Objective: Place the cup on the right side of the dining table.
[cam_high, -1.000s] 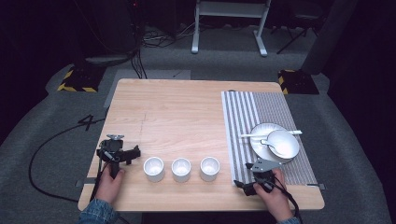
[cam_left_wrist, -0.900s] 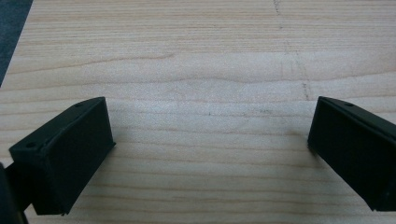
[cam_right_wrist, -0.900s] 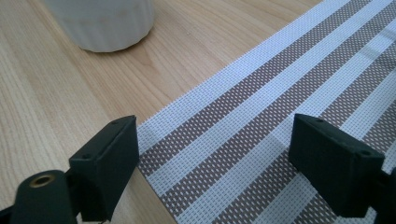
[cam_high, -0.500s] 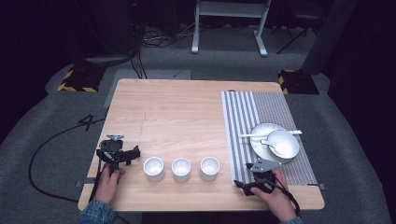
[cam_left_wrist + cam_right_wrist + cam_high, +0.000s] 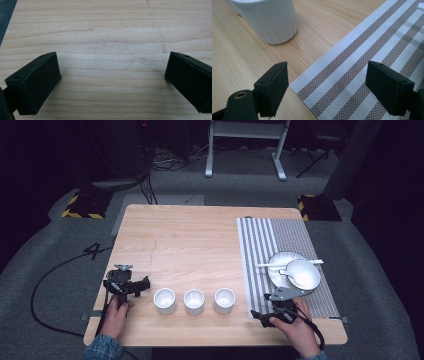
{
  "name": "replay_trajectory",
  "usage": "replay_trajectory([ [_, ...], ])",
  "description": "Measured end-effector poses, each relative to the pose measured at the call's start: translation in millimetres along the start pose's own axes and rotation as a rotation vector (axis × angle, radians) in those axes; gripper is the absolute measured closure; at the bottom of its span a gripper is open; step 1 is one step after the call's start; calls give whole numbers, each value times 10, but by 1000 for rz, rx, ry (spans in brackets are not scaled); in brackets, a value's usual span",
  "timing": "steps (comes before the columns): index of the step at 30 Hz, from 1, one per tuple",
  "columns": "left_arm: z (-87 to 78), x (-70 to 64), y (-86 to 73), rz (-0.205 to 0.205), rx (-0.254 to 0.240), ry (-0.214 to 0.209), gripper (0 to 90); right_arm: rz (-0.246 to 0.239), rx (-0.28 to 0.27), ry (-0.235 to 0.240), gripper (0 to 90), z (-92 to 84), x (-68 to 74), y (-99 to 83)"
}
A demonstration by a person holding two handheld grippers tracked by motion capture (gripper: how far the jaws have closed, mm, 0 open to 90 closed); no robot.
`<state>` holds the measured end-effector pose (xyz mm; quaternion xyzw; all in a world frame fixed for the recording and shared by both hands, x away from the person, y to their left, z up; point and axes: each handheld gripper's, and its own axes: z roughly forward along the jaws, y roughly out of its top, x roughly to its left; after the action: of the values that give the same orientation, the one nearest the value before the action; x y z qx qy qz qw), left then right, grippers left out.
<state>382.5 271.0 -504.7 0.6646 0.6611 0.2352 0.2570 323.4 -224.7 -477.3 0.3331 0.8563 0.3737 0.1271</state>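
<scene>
Three white cups (image 5: 164,300) (image 5: 194,301) (image 5: 224,300) stand in a row near the table's front edge. My left gripper (image 5: 141,285) rests on the wood just left of the row, its jaws open over bare wood in the left gripper view (image 5: 112,67). At the front left corner of the striped placemat (image 5: 272,242) my right gripper (image 5: 261,315) is held low. In the right gripper view it (image 5: 328,75) is open over that placemat (image 5: 362,65) corner, with the nearest white cup (image 5: 268,18) ahead to the left.
A white plate (image 5: 276,264) on the placemat carries a white bowl (image 5: 302,273) and a white spoon (image 5: 280,264). The wooden table (image 5: 200,240) is bare at its far half. A black cable (image 5: 55,275) trails off the table's left side.
</scene>
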Motion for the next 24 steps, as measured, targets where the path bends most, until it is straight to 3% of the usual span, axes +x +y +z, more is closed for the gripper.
replay_trajectory([
  [10, -2, -6, -4, -6, 0, 3, 2, -42, 8, 31, 190, -62, 82, 213],
  [14, -9, -20, -14, -18, -3, 13, 2, -68, -30, 69, 202, -53, 136, 359],
  [24, -8, -20, -14, -18, -3, 13, 2, -99, -54, 122, 179, 27, 250, 594],
])
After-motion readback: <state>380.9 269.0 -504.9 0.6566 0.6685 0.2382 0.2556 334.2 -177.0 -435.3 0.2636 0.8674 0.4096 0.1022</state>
